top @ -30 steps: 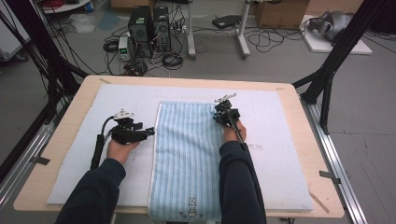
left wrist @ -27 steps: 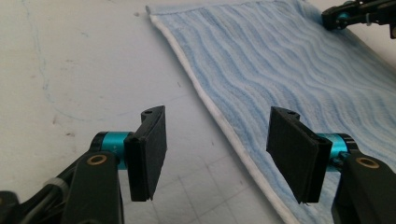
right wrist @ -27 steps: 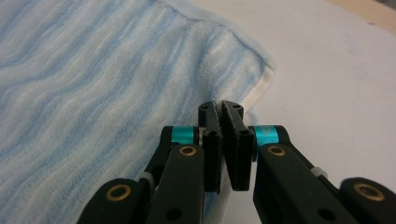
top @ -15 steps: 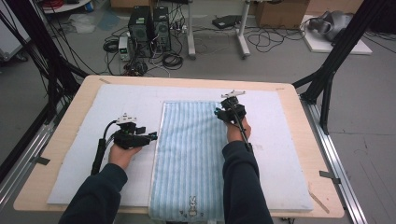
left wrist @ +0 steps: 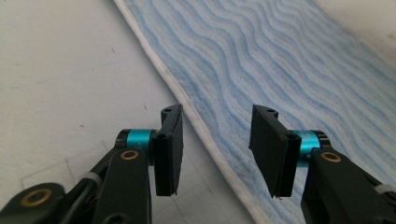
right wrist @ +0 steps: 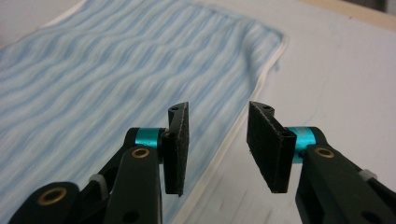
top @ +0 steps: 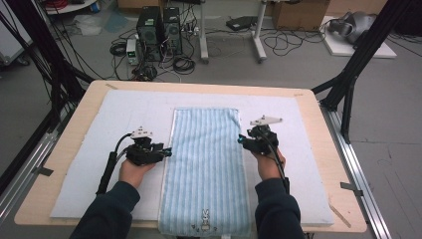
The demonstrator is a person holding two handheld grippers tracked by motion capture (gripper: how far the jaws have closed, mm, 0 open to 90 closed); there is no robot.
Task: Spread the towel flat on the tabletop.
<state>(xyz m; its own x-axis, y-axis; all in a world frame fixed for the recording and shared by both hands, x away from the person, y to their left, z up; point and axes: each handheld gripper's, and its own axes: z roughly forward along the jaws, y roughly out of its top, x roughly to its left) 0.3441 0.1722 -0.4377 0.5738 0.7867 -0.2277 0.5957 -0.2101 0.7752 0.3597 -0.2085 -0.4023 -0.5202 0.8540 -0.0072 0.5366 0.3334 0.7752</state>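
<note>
The striped towel (top: 206,169) lies flat along the middle of the white mat (top: 89,194), its near end over the front edge; the left gripper (top: 166,151), jaws just narrowing but empty, and the right gripper (top: 241,141), jaws just parted and empty, each straddle a long hem; lower both together, pinch only the hem.
</note>
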